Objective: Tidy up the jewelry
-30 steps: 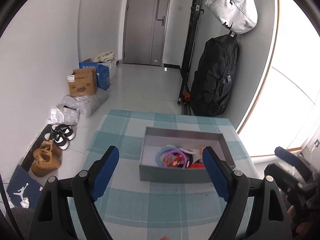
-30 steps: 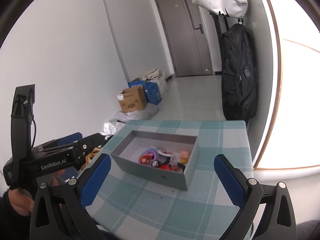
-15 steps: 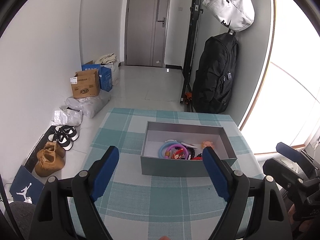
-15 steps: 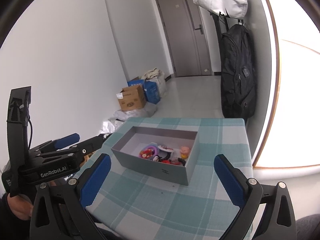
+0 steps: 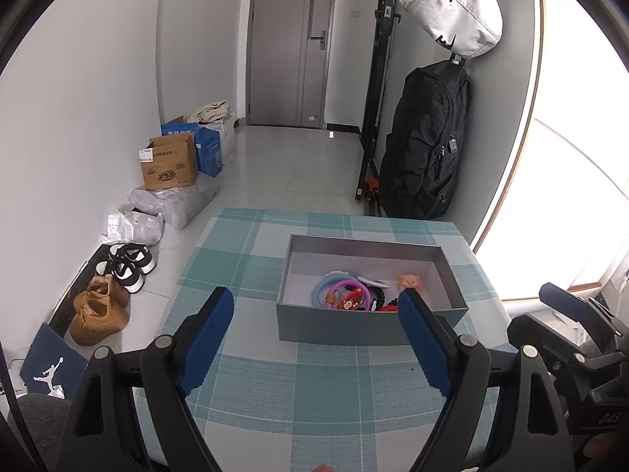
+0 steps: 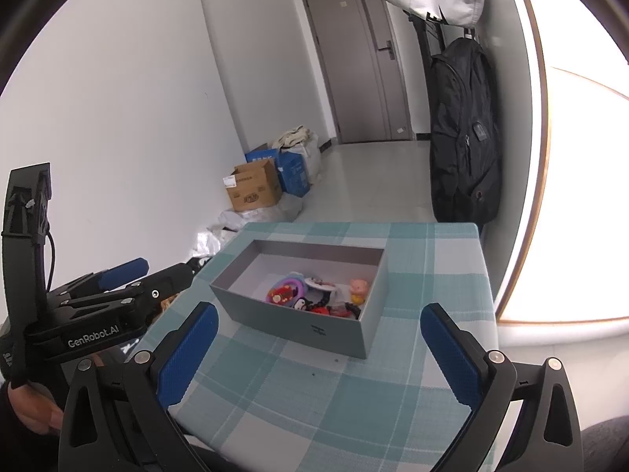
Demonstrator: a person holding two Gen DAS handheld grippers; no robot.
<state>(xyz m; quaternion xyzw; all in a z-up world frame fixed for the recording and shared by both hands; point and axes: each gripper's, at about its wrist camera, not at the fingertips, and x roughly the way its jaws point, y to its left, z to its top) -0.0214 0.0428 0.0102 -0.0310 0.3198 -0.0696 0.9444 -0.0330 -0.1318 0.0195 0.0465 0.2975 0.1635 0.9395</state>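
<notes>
A grey open box (image 5: pixel 338 324) stands on the teal checked tablecloth (image 5: pixel 275 385); it also shows in the right wrist view (image 6: pixel 302 328). Inside lie several colourful pieces: a blue and a purple ring (image 5: pixel 334 289), red items (image 5: pixel 352 301) and a small orange figure (image 5: pixel 411 281). My left gripper (image 5: pixel 316 305) is open and empty, held above the cloth in front of the box. My right gripper (image 6: pixel 318 316) is open and empty, also short of the box, to its right.
The table's far edge is just beyond the box. A black backpack (image 5: pixel 424 145) and a white bag (image 5: pixel 456 8) hang at the right wall. Cardboard boxes (image 5: pixel 169 165) and shoes (image 5: pixel 118 271) lie on the floor at left.
Both grippers have drawn back and risen a little, so more of the box's inside shows. Both stay open and empty.
</notes>
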